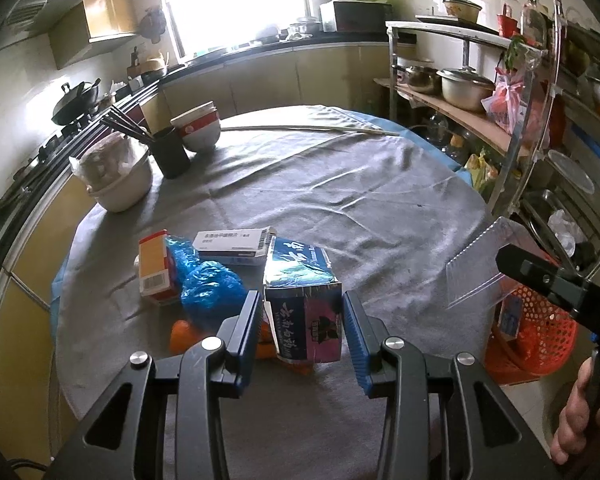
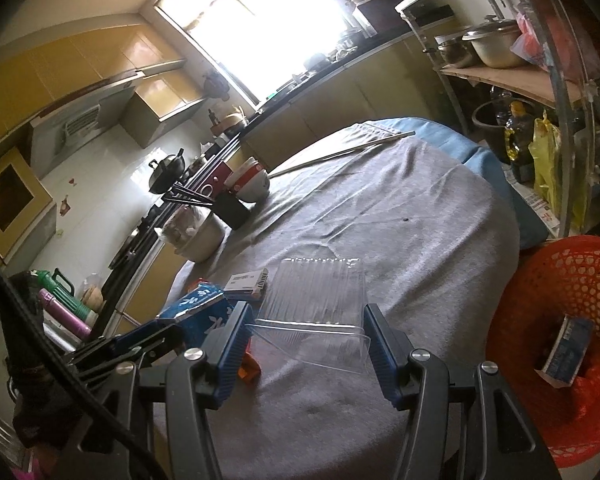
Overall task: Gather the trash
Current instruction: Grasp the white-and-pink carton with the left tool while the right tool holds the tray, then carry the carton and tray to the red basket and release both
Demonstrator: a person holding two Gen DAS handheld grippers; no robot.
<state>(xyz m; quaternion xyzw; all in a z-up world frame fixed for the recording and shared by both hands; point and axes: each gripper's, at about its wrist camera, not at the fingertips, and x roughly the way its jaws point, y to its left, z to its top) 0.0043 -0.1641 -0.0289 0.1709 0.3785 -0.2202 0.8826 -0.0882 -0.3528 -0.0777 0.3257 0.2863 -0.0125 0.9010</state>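
1. In the left wrist view, the left gripper [image 1: 300, 328] sits at lower centre, its fingers spread wide on either side of a dark blue carton [image 1: 306, 320]; neither pad appears to touch it.
2. In the right wrist view, the right gripper [image 2: 306, 340] holds a clear plastic tray [image 2: 320, 320] between its fingers, apparently raised off the grey surface [image 2: 400, 240].
3. The red basket [image 2: 580, 280] at lower right already holds a small box [image 2: 568, 352].
4. Step in hand, by my reading: dropping the tray. Next, swing it right over the basket and release; the left fingers must close on the carton.
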